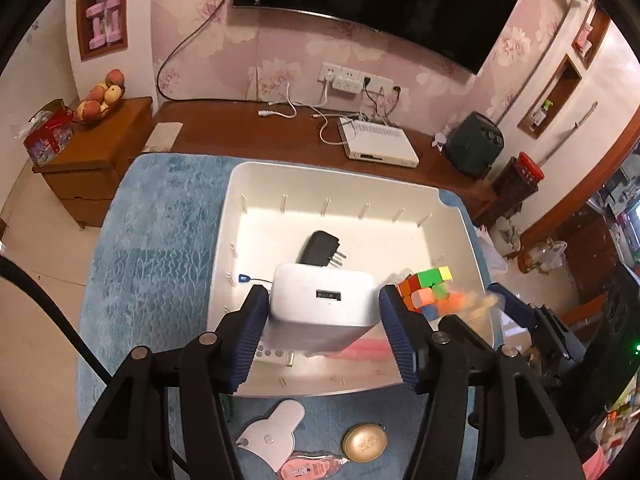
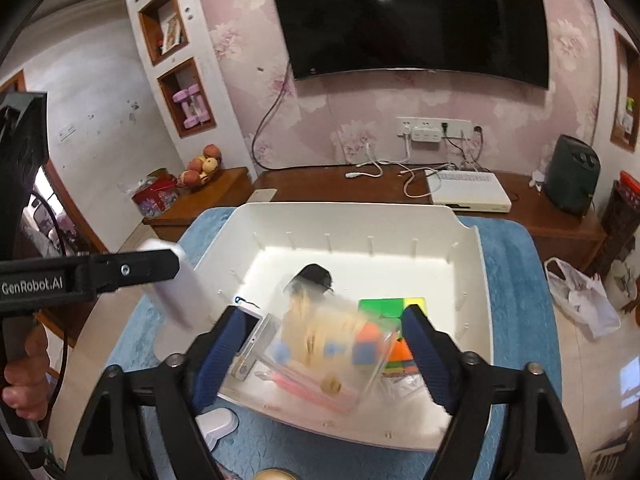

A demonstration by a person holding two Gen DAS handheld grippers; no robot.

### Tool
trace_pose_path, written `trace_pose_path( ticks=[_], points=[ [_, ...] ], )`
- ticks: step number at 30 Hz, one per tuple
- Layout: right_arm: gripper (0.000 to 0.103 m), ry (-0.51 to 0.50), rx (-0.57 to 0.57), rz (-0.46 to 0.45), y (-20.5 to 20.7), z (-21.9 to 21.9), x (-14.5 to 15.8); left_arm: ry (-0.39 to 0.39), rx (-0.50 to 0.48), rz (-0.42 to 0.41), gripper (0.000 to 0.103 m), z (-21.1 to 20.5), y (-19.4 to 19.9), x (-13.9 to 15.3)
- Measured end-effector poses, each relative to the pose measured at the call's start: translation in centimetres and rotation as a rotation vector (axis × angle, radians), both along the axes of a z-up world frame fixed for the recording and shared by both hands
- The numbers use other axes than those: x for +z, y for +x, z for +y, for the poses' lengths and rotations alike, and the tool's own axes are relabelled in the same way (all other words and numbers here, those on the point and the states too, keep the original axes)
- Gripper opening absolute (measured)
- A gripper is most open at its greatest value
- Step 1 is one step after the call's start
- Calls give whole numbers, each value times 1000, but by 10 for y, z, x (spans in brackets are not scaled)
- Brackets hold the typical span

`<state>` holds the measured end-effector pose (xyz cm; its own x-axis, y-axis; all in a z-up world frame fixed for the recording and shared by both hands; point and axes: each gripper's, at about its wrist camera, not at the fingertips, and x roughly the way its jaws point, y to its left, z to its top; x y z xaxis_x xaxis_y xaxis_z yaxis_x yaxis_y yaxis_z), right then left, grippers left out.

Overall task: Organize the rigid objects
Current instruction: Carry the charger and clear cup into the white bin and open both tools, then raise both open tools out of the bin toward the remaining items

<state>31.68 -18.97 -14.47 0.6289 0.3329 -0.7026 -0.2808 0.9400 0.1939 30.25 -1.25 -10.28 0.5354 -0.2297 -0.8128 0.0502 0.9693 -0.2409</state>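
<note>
Left hand-held gripper [image 1: 324,312] is clamped on a white charger block [image 1: 320,300], blue pads pressing both its sides, held above the near left part of the white bin [image 1: 248,184].

Right hand-held gripper [image 2: 320,344] has a clear plastic box [image 2: 336,344] between its pads, blurred, tan bits inside; whether the pads actually press it cannot be told. It hangs over the near part of the bin.

In the bin: black plug adapter [image 1: 320,249] near the middle, colour cube [image 1: 430,286] at the right, a pink thing [image 1: 364,350] and a small silver device [image 2: 252,340] near the front wall.

The bin sits on a blue mat [image 1: 160,240]. On the mat in front of it: white flat tool [image 1: 272,432], gold round tin [image 1: 365,442], pink packet [image 1: 308,468].
</note>
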Motion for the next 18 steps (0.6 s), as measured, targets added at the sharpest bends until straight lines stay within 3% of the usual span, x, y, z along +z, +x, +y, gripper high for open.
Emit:
trace_pose_path(
  ticks=[3, 5, 18],
  points=[
    [83, 6, -20, -6, -2, -7, 4, 12, -11, -84, 65, -5, -5, 19],
    [83, 4, -33, -8, -5, -11, 8, 23, -12, -116, 75, -6, -7, 28],
    [87, 101, -125, -82, -51, -47, 57, 51, 7, -181, 81, -9, -64, 72]
  ],
)
